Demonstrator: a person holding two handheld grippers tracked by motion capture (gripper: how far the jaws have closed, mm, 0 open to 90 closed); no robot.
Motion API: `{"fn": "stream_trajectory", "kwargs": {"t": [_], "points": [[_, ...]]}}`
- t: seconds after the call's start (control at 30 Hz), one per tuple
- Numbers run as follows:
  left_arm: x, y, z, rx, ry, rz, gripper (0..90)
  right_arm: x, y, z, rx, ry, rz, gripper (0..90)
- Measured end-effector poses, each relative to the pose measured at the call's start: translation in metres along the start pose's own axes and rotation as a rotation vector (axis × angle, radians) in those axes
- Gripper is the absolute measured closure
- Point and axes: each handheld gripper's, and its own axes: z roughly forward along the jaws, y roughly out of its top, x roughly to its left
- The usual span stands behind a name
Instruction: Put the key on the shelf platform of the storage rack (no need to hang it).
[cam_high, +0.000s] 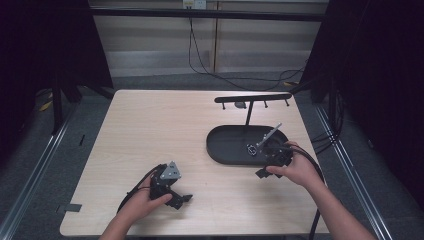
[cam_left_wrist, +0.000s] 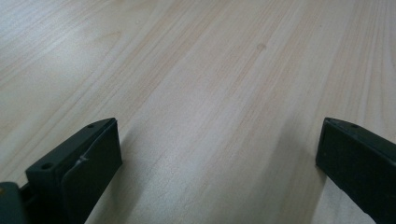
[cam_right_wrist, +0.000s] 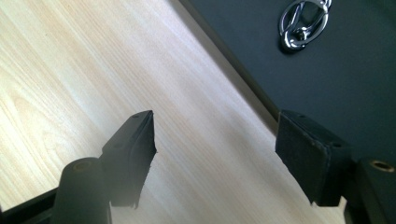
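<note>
A: What is the shiny thing?

B: It is a small silver ring (cam_right_wrist: 302, 22), maybe two rings looped together. It is lying flat inside the black tray (cam_right_wrist: 355, 84).

A: Where is it from the right claw (cam_right_wrist: 215, 149)?

B: It is sitting ahead of that claw and a bit toward its right jaw, near but not touching. In the high view the ring (cam_high: 250, 148) is lying just to the left of the right claw (cam_high: 276, 156).

A: Is the claw holding it?

B: No. Its jaws are standing wide apart with nothing between them. Bare wood is showing in the gap, and the right jaw is hanging over the tray's edge.

A: What else is near the claw?

B: A thin grey stick (cam_high: 268, 136) is leaning up from the tray right beside it. Farther back, a black stand (cam_high: 248, 111) is rising out of the tray, with a long bar across its top.

A: And the left claw (cam_high: 176, 199)?

B: It is resting far from the tray, near the front of the wooden table (cam_high: 150, 125). A hand (cam_high: 142, 204) is gripping it. Its jaws are wide too, and plain wood is lying between them (cam_left_wrist: 219, 154).
</note>
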Motion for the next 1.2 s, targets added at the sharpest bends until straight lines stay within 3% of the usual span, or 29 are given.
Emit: {"fn": "stream_trajectory", "kwargs": {"t": [0.57, 1.2], "points": [[0.000, 0.000, 0.000, 0.000, 0.000, 0.000, 0.0, 0.000, -0.017, -0.003, -0.029, 0.016, 0.012, 28.6], [0.000, 0.000, 0.000, 0.000, 0.000, 0.000, 0.0, -0.003, -0.040, 0.000, -0.021, 0.018, 0.037, 28.6]]}}
